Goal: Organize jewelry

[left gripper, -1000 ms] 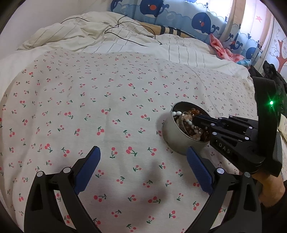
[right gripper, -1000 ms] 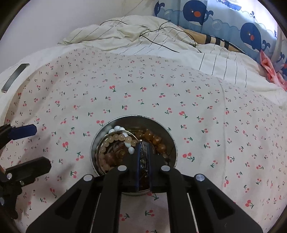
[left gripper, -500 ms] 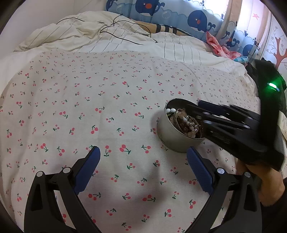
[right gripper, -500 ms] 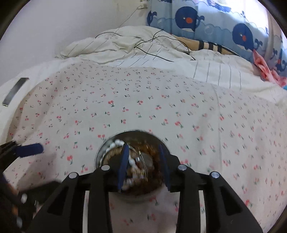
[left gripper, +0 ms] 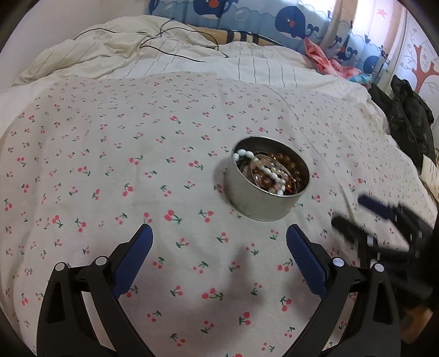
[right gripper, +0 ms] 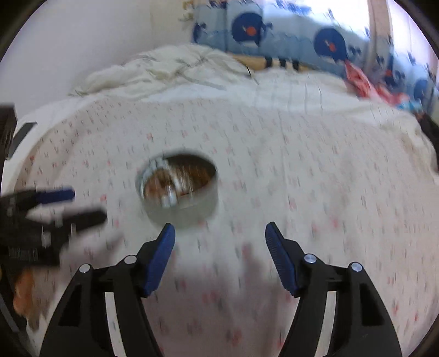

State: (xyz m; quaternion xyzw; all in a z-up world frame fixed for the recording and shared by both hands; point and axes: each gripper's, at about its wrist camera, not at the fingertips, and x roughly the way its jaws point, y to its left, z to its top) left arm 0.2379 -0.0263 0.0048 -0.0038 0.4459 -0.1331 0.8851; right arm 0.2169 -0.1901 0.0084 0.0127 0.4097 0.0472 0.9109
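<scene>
My right claw (right gripper: pixel 219 233) hangs over the bed (right gripper: pixel 315 170), its blue pads spreading apart with nothing between them but cherry-print sheet. The round metal tin (right gripper: pixel 179 189) sits just ahead of the left-hand pad, upright on the sheet and apart from both fingers. The right wrist view is smeared with blur, so the contents of the tin read only as pale and brown shapes there.

My left claw (left gripper: pixel 219 239) is held wide apart, empty, low over the same sheet. From it the tin (left gripper: pixel 263 203) stands ahead and a little toward the right finger, near but not touching. Here the picture is sharp: a white bead bracelet (left gripper: pixel 263 171) drapes from the tin's far-left rim across a heap of brown and amber bead strands (left gripper: pixel 285 164), all of it inside the tin's wall. No jewelry lies loose on the sheet around either claw.

In the left wrist view my right claw (left gripper: pixel 354 211) appears blurred to the right of the tin, clear of its rim, one blue pad and one black finger showing. In the right wrist view my left claw (right gripper: pixel 79 204) sits off to the left of the tin, also apart from it.

Farther ahead of both claws, a rumpled striped duvet (left gripper: pixel 115 55) carries a thin black cable (left gripper: pixel 175 53), with whale-print fabric (left gripper: pixel 288 19) behind it. A dark bundle of clothing (left gripper: pixel 408 118) lies off the bed's right edge.
</scene>
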